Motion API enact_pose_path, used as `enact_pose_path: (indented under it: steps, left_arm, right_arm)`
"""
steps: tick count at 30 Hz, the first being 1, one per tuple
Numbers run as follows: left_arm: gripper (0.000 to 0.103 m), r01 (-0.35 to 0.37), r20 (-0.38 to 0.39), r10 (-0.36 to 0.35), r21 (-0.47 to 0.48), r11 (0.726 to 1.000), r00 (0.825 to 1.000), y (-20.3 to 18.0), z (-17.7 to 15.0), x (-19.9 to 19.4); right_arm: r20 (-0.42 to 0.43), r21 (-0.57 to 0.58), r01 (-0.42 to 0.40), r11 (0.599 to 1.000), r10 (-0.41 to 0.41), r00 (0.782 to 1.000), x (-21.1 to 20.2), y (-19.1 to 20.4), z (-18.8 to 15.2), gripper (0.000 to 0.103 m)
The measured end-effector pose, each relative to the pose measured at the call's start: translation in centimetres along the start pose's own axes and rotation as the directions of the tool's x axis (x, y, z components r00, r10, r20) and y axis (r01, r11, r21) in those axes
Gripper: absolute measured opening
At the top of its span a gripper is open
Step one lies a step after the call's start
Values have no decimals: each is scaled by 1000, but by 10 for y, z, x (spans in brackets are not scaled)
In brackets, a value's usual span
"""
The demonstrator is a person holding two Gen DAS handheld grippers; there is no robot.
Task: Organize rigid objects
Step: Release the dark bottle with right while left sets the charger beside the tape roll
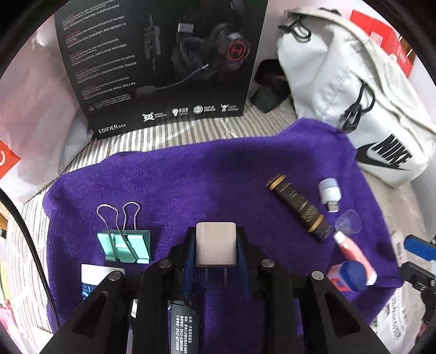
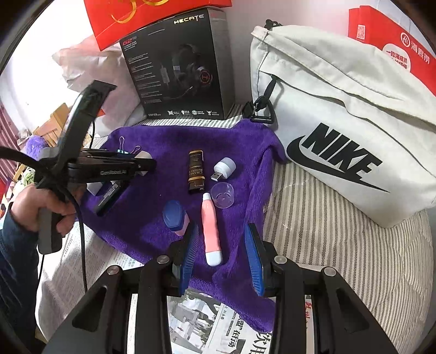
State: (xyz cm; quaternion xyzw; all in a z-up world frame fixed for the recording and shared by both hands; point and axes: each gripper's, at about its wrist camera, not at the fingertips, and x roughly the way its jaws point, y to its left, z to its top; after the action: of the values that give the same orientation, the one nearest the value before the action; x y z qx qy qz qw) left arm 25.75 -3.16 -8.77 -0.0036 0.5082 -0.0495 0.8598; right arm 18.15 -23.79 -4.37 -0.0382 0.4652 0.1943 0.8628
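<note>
White plug adapter (image 1: 215, 243) pinched in left gripper (image 1: 216, 245) above purple towel (image 1: 190, 177), evidently for sorting; right gripper (image 2: 222, 256) spread around pink tube (image 2: 211, 231).

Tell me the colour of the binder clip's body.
Mint green binder clip, clearest in the left wrist view.

Black headset box (image 2: 179, 68) stood upright at the back, a red box (image 2: 152, 19) on top of it. White Nike bag (image 2: 340, 117) lay to its right on striped bedding (image 2: 340, 245), touching the purple towel (image 2: 169, 136) corner. Red paper bag (image 2: 395, 46) behind the Nike bag. Newspaper (image 2: 218, 326) lay under the towel's near edge. White plastic bag (image 2: 90, 70) left of the headset box.
</note>
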Motion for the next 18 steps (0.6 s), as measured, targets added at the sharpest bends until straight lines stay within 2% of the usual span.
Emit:
enact_pose_path:
  steps: [10, 15, 18]
  left_arm:
    - [26, -20, 5, 20, 27, 999, 1000, -5, 0, 4]
    - [40, -15, 5, 15, 65, 998, 1000, -14, -4, 4]
    - [41, -8, -2, 8, 74, 997, 1000, -17, -6, 2]
  right_arm:
    - [-16, 13, -18, 1000, 18, 1000, 6, 2, -8, 36]
    - [-23, 9, -23, 1000, 23, 999, 9, 7, -9, 36]
    - [-27, 5, -21, 1000, 21, 999, 10, 10, -10, 36]
